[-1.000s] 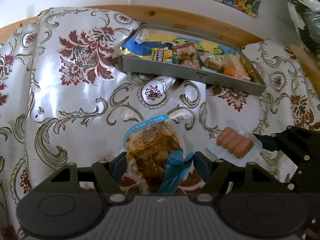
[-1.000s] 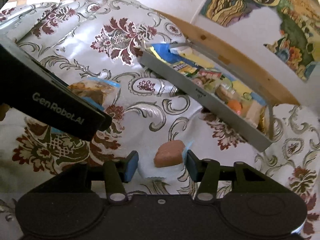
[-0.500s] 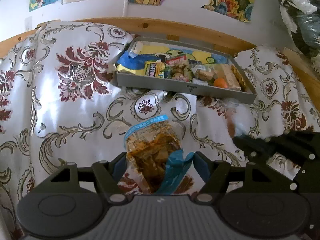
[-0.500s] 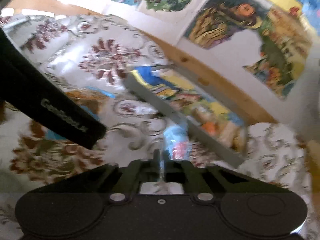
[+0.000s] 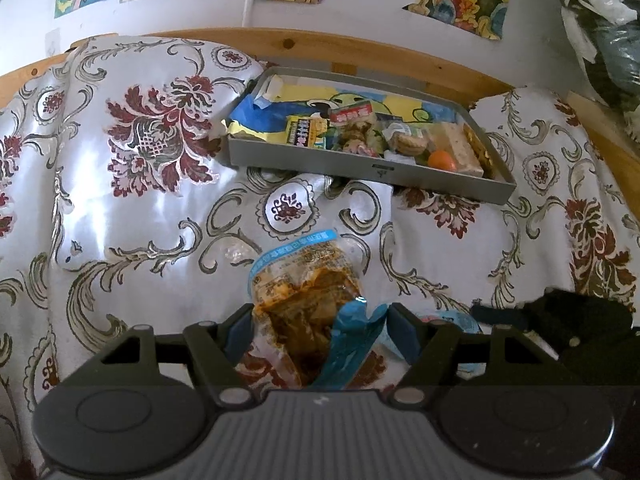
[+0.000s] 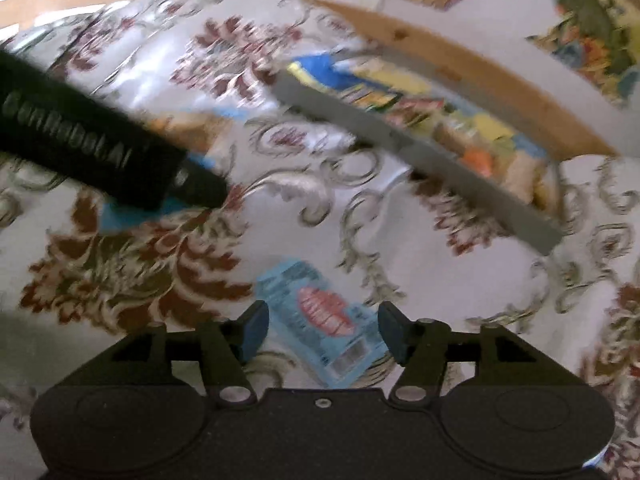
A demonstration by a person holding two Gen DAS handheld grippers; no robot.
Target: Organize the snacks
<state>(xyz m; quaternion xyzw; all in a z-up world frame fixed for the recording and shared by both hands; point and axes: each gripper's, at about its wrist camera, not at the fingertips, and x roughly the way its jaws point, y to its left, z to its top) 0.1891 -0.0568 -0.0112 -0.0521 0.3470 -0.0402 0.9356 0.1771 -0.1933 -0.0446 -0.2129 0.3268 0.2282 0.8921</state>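
Half a second ago our right gripper (image 6: pixel 322 330) was pinched shut with a small packet up in the air, but now its jaws are standing wide apart and the blue packet (image 6: pixel 323 322) is lying flat on the flowery cloth (image 6: pixel 132 280) between the fingers, with its back side and barcode showing. We cannot tell if the fingers are touching it. A second ago that packet was showing pink sausages through its clear side. Our left gripper (image 5: pixel 316 330) is looking just the same as before: its jaws are sitting wide on both sides of the one brown saucy packet (image 5: pixel 304 280), and we cannot tell if they are squeezing it. The camera on the right gripper is giving a blurry picture. We are counting two packets on the cloth, one by each gripper. A corner of the blue one (image 5: pixel 452 320) is peeking out beside the left gripper's right finger. We are counting one gray tray (image 5: pixel 368 168) farther back by the wooden edge (image 5: pixel 360 46), well apart from both packets. Inside it many snacks are crowding together, too mixed up to count, with one orange ball (image 5: pixel 442 160) among them.
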